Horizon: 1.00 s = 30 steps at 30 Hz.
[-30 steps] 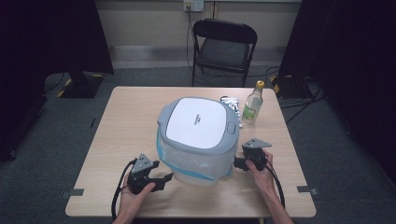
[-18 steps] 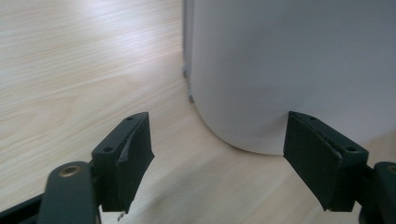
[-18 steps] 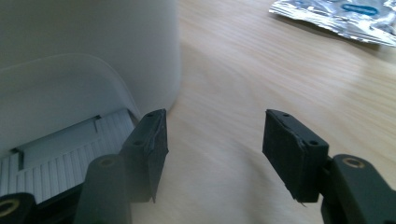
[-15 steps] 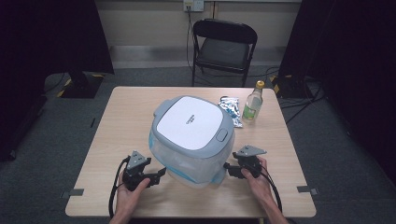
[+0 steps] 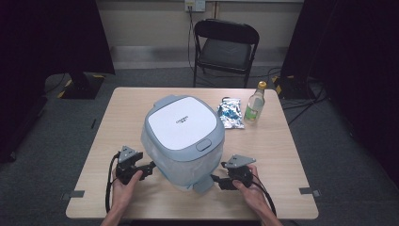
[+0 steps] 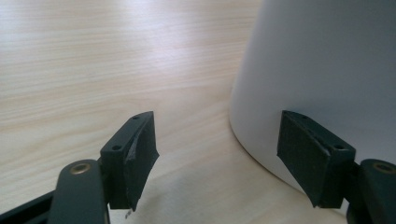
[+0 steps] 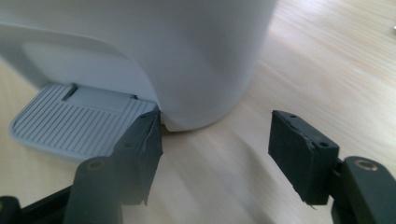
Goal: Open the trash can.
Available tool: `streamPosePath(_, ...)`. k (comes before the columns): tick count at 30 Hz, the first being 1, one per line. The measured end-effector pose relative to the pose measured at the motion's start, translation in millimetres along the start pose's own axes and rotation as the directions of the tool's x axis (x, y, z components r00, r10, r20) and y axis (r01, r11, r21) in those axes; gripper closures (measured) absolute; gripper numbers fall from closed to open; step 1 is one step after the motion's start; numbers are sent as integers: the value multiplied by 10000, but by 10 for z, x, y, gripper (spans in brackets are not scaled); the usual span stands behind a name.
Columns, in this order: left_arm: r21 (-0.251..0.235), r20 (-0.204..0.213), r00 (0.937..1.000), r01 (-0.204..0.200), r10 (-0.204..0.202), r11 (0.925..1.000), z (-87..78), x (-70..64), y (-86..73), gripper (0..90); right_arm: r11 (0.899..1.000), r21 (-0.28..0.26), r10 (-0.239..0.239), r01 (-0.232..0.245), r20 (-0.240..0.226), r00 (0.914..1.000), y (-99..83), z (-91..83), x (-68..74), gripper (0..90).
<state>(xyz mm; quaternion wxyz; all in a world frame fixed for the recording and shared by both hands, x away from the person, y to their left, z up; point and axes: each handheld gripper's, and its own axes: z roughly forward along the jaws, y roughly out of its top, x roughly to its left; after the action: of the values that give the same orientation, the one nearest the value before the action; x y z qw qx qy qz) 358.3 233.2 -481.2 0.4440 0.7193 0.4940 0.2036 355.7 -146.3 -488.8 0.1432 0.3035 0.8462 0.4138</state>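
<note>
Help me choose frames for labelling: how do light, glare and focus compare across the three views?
High view: evenly lit table, dark room edges, mild sheen on the bin lid, all fairly sharp. Left gripper view: pale glare on the wood, bin wall soft, left gripper jaws crisp. Right gripper view: bright wood at upper right, ribbed pedal clear, right gripper jaws sharp.

Recording studio or lab: black curtains (image 5: pixel 51 37), lone folding chair (image 5: pixel 225 47), floor cables (image 5: pixel 301 94).
</note>
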Motion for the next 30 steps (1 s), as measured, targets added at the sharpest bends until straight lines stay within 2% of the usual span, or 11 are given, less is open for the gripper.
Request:
streamPosePath(2, 38, -33, 9996, -288, 288, 9996, 19, 33, 32, 282, 9999, -8, -154, 154, -164, 9997, 20, 30, 46, 322)
streamPosePath(4, 74, 12, 9993, -367, 367, 9993, 30, 56, 55, 277, 9998, 6, -193, 194, -232, 9995, 38, 43, 48, 304)
streamPosePath(6, 114, 139, 9997, -205, 204, 9997, 14, 49, 52, 278, 9999, 138, -70, 74, -338, 9994, 51, 42, 9, 237)
streamPosePath(8, 151, 180, 9992, -369, 366, 9992, -28, 7, 39, 278, 9998, 175, 44, -39, -332, 9994, 57, 26, -58, 197)
streamPosePath(11, 221, 204, 9969, -769, 765, 9968, -91, -69, 19, 276, 9995, 72, 301, -302, 109, 9995, 87, -32, -147, 261)
streamPosePath(13, 143, -103, 9919, -1262, 1264, 9919, -101, -103, 19, 265, 9982, -198, 577, -565, 657, 9962, 142, -57, -231, 267)
streamPosePath(18, 156, 80, 9949, -1004, 1003, 9948, -52, -56, 38, 246, 9932, -641, 1044, -974, 1172, 9876, 288, -9, -340, 251)
streamPosePath(20, 197, 99, 9946, -1032, 1030, 9945, -18, -34, 67, 246, 9896, -876, 1241, -1140, 1203, 9850, 328, 22, -381, 259)
streamPosePath(24, 359, 134, 9887, -1500, 1496, 9880, 65, -1, 169, 268, 9880, -993, 1309, -1180, 1352, 9821, 347, 85, -366, 406)
streamPosePath(26, 403, 266, 9869, -1599, 1589, 9863, 103, 13, 215, 330, 9875, -1029, 1327, -1191, 1371, 9816, 327, 104, -334, 452)
streamPosePath(30, 282, 150, 9886, -1501, 1497, 9883, 170, 43, 255, 418, 9905, -900, 1136, -1035, 1158, 9868, 322, 76, -286, 445)
